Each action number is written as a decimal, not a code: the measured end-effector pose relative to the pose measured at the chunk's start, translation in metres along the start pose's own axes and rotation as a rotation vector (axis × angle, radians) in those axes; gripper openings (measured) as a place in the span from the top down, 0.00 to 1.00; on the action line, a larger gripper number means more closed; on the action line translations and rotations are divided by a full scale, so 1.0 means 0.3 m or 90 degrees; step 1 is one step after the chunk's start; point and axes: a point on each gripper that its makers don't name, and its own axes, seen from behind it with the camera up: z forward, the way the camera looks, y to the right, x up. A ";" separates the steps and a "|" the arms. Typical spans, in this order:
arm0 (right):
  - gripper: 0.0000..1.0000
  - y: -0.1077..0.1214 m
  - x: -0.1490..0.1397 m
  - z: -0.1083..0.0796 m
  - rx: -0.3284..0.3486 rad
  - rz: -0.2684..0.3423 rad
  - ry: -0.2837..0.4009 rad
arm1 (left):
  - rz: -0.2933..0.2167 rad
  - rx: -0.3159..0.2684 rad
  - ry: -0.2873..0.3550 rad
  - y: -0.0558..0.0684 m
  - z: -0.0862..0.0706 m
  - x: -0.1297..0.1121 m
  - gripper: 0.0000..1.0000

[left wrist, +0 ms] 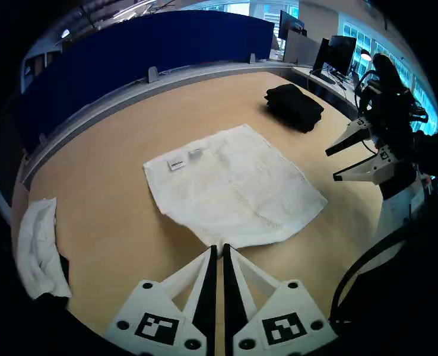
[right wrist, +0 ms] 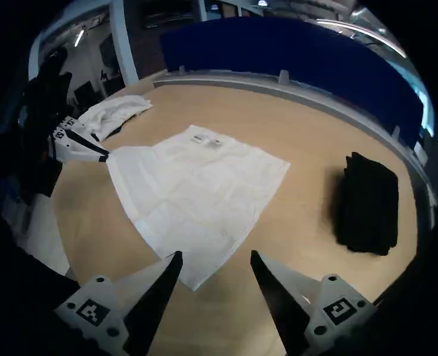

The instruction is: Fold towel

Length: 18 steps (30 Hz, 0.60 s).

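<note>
Left gripper view puts your left gripper (left wrist: 219, 249) low in the picture with its two fingers drawn together, tips right at the near corner of the white towel (left wrist: 234, 184). You cannot tell from here whether any cloth is caught between them. The towel lies spread flat in the middle of the wooden table (left wrist: 112, 225), with a small label (left wrist: 176, 164) near its far edge. Beyond it sits a folded black cloth (left wrist: 294, 105), and a crumpled white cloth (left wrist: 38, 249) lies at the table's left edge. To the right, your right gripper (left wrist: 332, 165) hangs with its fingers apart. A blue partition (left wrist: 148, 47) runs along the far side of the table. Right gripper view shows your right gripper (right wrist: 216, 258) spread wide above the table, just short of the towel's (right wrist: 195, 190) nearest corner, touching nothing. Across the towel, your left gripper (right wrist: 103, 155) meets the left corner.
</note>
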 end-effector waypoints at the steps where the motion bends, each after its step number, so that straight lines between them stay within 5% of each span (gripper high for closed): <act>1: 0.10 -0.005 -0.012 0.007 0.001 0.002 -0.003 | 0.000 0.000 0.000 0.002 0.001 0.000 0.93; 18: 0.11 -0.066 -0.182 0.068 0.004 -0.003 -0.050 | -0.001 -0.002 0.001 0.004 0.005 0.003 0.93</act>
